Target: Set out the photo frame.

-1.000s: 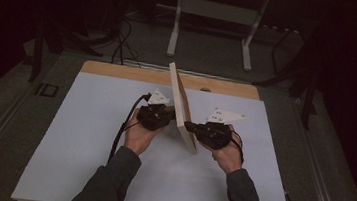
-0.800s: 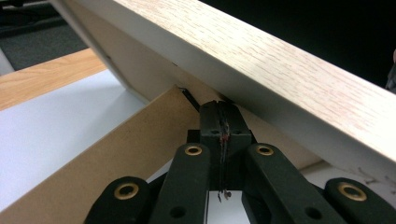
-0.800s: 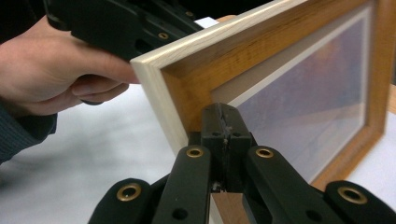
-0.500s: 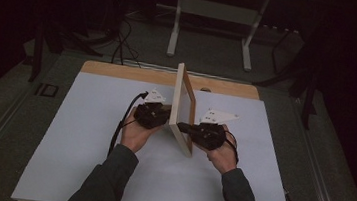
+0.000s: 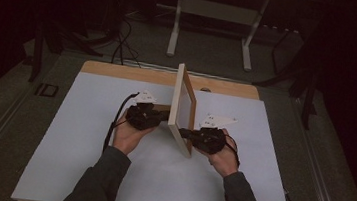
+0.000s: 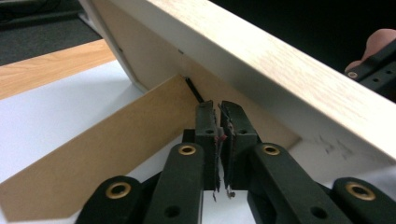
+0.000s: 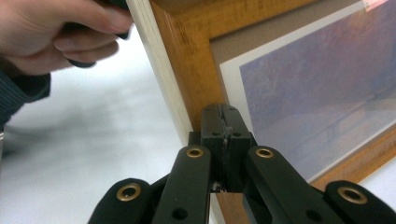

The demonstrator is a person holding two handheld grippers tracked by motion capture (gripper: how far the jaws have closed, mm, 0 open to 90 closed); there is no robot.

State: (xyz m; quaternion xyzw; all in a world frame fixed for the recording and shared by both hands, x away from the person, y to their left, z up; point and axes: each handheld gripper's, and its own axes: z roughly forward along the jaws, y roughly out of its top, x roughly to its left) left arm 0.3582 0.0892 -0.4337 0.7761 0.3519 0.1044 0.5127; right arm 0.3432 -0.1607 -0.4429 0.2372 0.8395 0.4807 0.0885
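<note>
Picture frame [image 5: 184, 108] upright on table [image 5: 62, 133]; left gripper [image 6: 219, 112] jaws parting slightly behind it at back stand [image 6: 107, 149]; right gripper [image 7: 223, 114] jaws shut against printed front.

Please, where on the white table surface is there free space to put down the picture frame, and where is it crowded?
The white mat lies bare left of the left gripper up to its left edge, and also right of the right gripper toward the right edge. The near strip between the forearms is free too. The middle is crowded: the picture frame stands there with its back stand.
</note>
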